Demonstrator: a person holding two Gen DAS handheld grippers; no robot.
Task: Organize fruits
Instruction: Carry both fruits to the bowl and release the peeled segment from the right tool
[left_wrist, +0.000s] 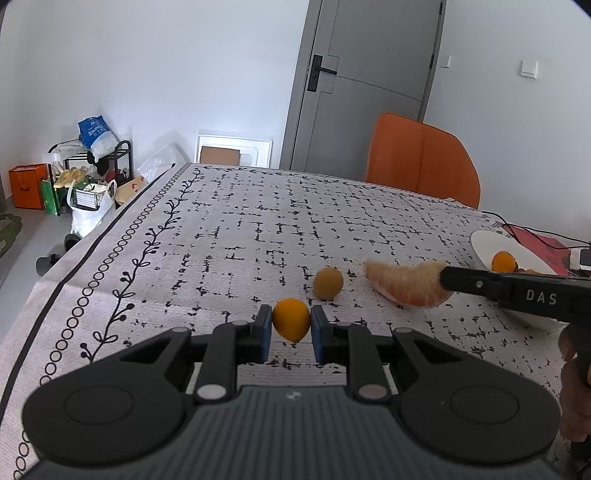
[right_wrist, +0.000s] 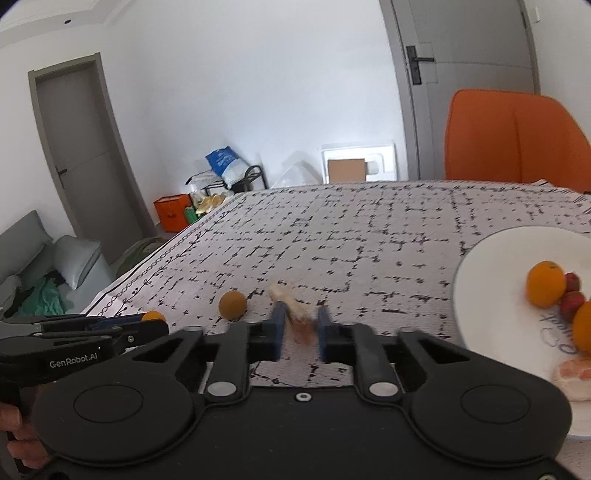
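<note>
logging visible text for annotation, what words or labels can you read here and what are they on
"DAS": white letters on the side of the right gripper, cut off by the frame edge.
"GenRobot.AI": on the side of the left gripper.
Cursive script on the white plate: partly hidden by fruit, not readable.
Print on the blue-and-white bag by the wall: too small to read.
Logo on the orange box: too small.

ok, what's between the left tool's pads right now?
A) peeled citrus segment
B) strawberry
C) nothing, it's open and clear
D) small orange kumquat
D: in the left wrist view the left tool has its blue pads on either side of a small orange kumquat, pressed against it. The peeled citrus segment is at the right tool, and the strawberries sit on the white plate.
</note>
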